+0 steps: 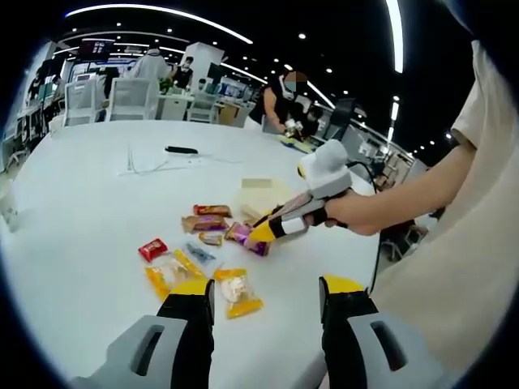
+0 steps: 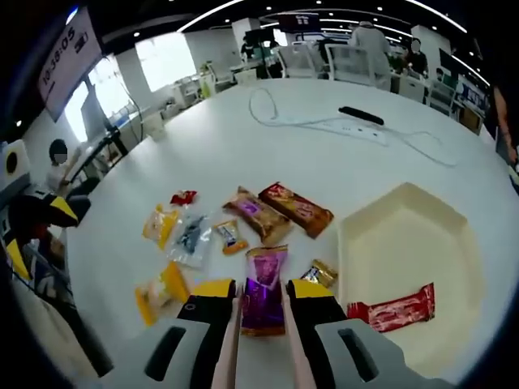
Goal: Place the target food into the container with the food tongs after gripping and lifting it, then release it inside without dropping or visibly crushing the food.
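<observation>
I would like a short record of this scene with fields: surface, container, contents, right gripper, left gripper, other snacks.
surface: white table
container: cream tray, at the table's edge
contents: one red packet
right gripper: jaws either side of a purple packet; contact unclear
left gripper: open, above the table
other snacks: brown bar, yellow packets, small red packet, loose on the table

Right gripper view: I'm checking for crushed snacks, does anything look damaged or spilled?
Nothing stands out. The purple packet lies flat between the right gripper's jaws, unsquashed; one red packet already lies inside the container.
</observation>
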Demonstrator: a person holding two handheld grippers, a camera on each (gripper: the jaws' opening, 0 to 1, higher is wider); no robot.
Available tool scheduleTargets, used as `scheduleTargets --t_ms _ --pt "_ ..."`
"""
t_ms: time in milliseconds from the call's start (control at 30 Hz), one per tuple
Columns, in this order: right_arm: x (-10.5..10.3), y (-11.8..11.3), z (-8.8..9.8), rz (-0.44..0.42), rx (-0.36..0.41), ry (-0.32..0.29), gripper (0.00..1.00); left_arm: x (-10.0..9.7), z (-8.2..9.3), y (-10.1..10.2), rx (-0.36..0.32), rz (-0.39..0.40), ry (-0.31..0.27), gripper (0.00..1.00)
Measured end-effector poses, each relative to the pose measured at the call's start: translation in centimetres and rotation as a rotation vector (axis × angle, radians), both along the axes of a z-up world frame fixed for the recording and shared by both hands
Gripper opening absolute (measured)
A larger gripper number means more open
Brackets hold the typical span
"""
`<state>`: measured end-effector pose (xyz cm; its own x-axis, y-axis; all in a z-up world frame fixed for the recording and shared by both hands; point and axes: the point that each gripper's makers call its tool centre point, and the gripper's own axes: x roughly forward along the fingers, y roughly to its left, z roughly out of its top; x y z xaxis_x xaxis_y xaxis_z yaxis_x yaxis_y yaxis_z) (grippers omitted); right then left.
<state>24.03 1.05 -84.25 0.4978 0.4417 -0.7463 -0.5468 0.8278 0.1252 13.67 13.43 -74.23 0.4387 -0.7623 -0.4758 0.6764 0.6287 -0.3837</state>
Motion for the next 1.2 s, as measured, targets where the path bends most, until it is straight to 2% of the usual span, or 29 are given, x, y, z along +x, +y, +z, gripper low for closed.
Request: scheduleTargets --t_ms 33,167,200,300,900,1200 --pt "-0.15 0.34 -0.02 0.032 -0.026 -0.012 0.25 0.0 0.0 -0.06 -0.002 0.0 0.001 0.51" --pt "-0.36 0.44 -0.03 0.05 -0.044 -0.019 0.25 -0.06 -0.09 -0.24 -0.001 -0.01 0.005 0.51" --pt "-0.47 0.49 -0.06 0.103 -0.082 -0.044 0.25 -0.07 -0.07 -0.27 -0.002 -0.01 0.005 0.51" --pt "-0.78 0.78 -0.18 0.154 -0.131 -0.07 0.25 -0.13 -0.06 -0.39 -0.004 -0.013 0.005 0.51" --pt "-0.53 0.54 -0.22 0.123 -0.092 -0.065 0.24 -0.23 0.28 -0.37 -0.011 -0.006 -0.004 0.51" --pt "-0.39 0.46 -0.18 0.127 -0.084 -0.035 0.22 0.05 0.39 -0.2 -0.029 0.014 0.006 0.53"
